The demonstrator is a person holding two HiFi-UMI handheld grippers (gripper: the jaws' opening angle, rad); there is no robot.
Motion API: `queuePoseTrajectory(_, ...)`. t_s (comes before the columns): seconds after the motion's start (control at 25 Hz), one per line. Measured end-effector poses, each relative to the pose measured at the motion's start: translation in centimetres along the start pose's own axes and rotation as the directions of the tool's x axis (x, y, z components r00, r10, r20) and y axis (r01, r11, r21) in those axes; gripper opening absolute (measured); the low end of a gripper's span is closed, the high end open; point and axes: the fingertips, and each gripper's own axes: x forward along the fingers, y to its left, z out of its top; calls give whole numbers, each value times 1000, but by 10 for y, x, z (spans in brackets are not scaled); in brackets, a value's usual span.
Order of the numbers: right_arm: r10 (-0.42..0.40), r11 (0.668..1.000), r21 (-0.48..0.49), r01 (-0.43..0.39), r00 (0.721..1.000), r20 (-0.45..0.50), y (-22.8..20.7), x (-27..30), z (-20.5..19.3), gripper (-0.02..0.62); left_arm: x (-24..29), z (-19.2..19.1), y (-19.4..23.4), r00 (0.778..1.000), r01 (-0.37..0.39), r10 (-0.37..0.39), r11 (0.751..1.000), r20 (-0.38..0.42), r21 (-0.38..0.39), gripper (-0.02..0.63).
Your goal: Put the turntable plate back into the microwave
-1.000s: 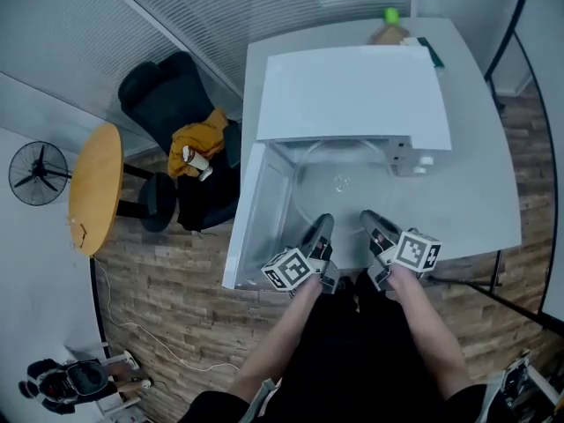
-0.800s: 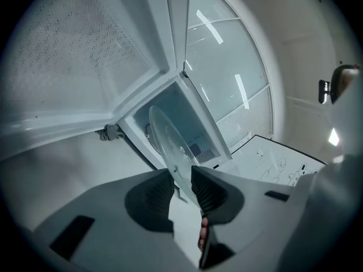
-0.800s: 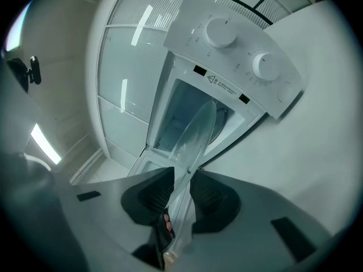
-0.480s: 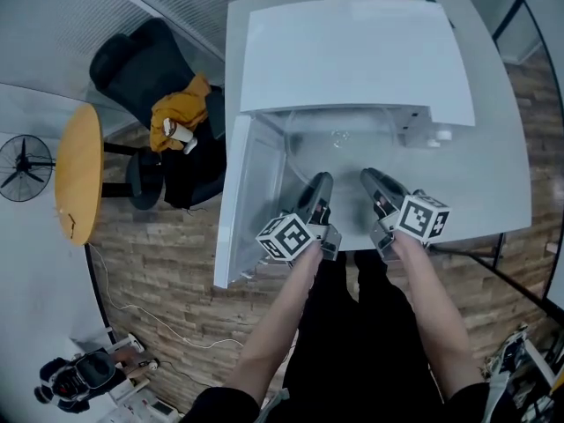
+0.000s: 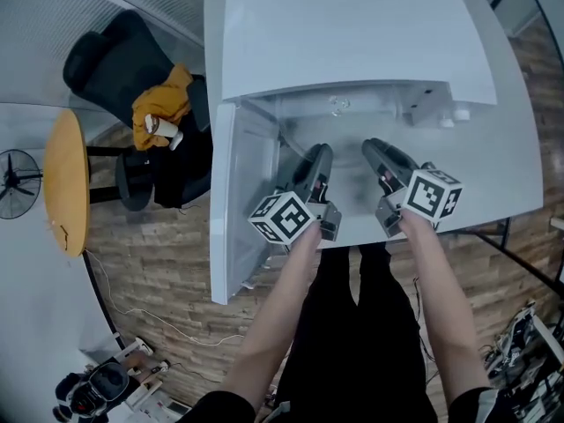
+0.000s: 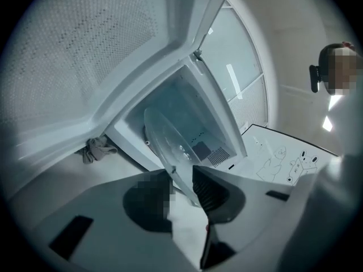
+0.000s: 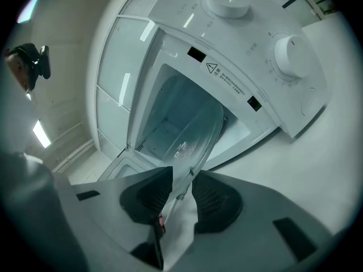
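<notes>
The clear glass turntable plate [image 5: 342,135] reaches into the open cavity of the white microwave [image 5: 352,33], its near rim caught between both grippers. My left gripper [image 5: 319,155] pinches the rim's left side, my right gripper [image 5: 377,150] its right side. In the left gripper view the plate [image 6: 170,140] runs edge-on between the pads of the left gripper [image 6: 182,180]. In the right gripper view the plate [image 7: 195,132] sits between the pads of the right gripper [image 7: 182,186]. Both sets of jaws are opening, with the rim still touching the pads.
The microwave door [image 5: 242,192] hangs open to the left. Two knobs [image 7: 292,52] are on the right panel. The microwave stands on a white table [image 5: 493,174]. A dark chair with a yellow cloth [image 5: 159,104] and a round wooden table [image 5: 66,179] stand at the left.
Both grippers have pushed forward toward the microwave, carrying the plate deeper into the cavity. The microwave now fills more of the head view.
</notes>
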Motion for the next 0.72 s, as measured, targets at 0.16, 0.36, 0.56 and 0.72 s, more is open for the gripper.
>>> queuePoseTrajectory(0.16,-12,1000,-19,12,1000,11,-4,14,10,118,14,10,8,1000,3,-3,1000,-3,11,91)
queuePoseTrajectory(0.36,-24,999,-36,24,1000,8,-11,29,22,123,31,19,16,1000,-8,8,1000,-6,21,95)
queuePoseTrajectory(0.56,-41,998,-42,41,999,16,-17,45,36,121,48,32,24,1000,-16,16,1000,-14,27,97)
queuePoseTrajectory(0.72,-55,998,-38,56,998,28,-18,60,47,120,60,44,32,999,-30,31,999,-21,30,98)
